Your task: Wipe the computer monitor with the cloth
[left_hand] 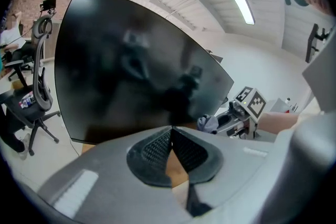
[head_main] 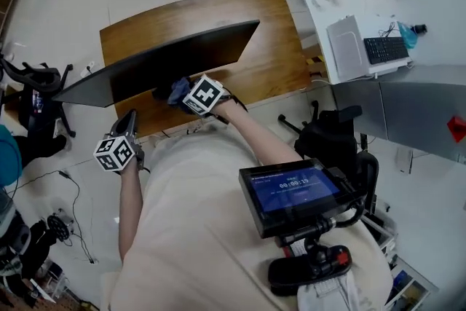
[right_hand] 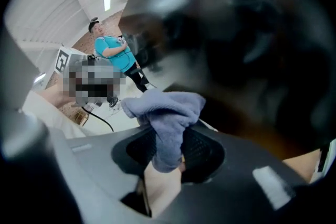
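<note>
The right tool (right_hand: 168, 155) is clamped on a bluish-grey cloth (right_hand: 167, 113), bunched against the lower edge of the dark curved monitor (head_main: 171, 58) on the wooden surface (head_main: 266, 58). The left tool (left_hand: 172, 148) hangs before the screen, its jaws pressed together, gripping nothing.

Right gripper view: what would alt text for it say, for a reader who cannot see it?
A bunched grey-blue cloth is pinched in the jaws of the right gripper, held close to a dark monitor screen that fills the upper right. At the left, in the background, stands a person in a teal shirt.
</note>
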The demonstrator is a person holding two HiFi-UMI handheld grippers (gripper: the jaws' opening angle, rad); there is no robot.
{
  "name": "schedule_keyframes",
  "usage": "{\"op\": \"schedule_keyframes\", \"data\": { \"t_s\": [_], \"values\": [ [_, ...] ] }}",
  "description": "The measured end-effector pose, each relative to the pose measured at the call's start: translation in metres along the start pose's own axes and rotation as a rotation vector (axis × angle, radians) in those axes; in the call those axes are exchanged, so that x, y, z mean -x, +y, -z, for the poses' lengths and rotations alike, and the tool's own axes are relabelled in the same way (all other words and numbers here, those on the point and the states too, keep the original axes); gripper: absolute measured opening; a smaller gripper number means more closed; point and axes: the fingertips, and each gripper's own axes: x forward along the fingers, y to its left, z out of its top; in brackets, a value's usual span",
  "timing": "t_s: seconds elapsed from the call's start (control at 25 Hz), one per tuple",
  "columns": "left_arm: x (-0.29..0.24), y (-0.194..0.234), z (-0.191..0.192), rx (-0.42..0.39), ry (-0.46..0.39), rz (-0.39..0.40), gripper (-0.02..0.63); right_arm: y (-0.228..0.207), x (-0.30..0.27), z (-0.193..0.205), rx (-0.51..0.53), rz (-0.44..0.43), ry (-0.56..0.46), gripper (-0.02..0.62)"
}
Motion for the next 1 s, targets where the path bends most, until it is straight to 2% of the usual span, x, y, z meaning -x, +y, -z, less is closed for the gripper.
{"op": "schedule_keyframes", "data": {
  "t_s": [0.24,0.4,0.72,1.0],
  "values": [
    [-0.003,-0.003,0.004,0.014,0.015,0.024,-0.002,0.013,0.003,-0.02,-0.015,0.012,-0.025,0.118],
    [-0.002,-0.003,0.004,0.016,0.02,0.032,-0.003,0.027,0.006,-0.037,0.022,-0.009,-0.07,0.118],
    [0.0,-0.01,0.014,0.024,0.019,0.008,-0.003,0.031,0.023,-0.036,0.118,0.003,-0.212,0.112],
    [0.001,-0.009,0.015,0.043,-0.002,-0.006,-0.003,0.017,0.047,-0.024,0.064,0.031,-0.324,0.109]
  ]
}}
